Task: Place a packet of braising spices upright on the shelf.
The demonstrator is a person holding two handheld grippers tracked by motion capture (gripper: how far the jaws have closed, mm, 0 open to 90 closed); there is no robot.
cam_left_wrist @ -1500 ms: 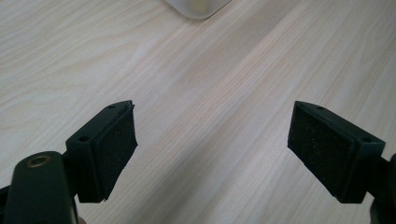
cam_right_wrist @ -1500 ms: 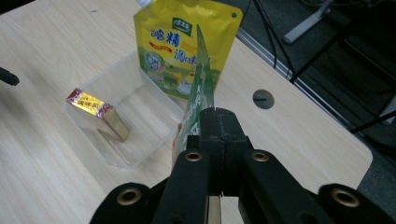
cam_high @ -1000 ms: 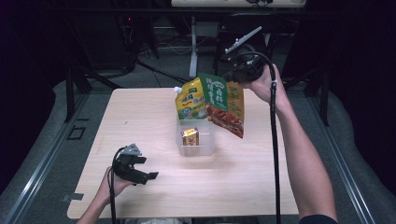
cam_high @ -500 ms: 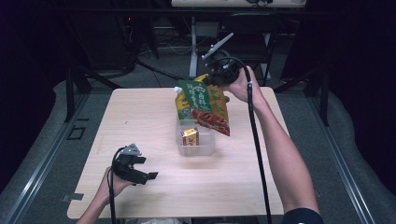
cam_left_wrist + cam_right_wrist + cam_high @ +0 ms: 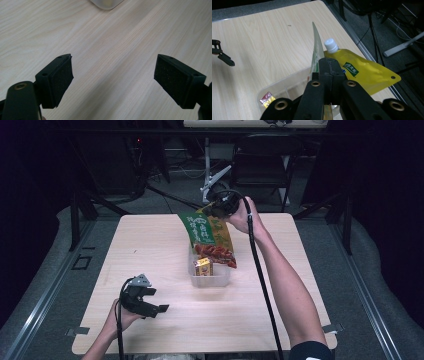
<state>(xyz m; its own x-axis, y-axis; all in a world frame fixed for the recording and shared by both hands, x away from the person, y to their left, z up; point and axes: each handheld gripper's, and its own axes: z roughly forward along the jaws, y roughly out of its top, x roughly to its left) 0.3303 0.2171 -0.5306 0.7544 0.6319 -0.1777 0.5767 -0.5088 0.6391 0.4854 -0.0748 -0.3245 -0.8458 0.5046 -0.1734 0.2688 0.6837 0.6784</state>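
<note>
Pale wood bench [image 5: 150, 245] carried the left gripper [image 5: 150, 306] at the lower left of the high view, its jaws wide apart with nothing between them. At centre, a clear tub [image 5: 210, 276] held a small gold box [image 5: 203, 266]. Above it, the right gripper [image 5: 212, 210] had its jaws clamped on a green snack bag [image 5: 207, 232] hanging tilted over the tub.

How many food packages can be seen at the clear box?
3: the green snack bag held over the clear box by the right gripper, the yellow spouted pouch behind it, the small carton inside. More may be hidden.
</note>
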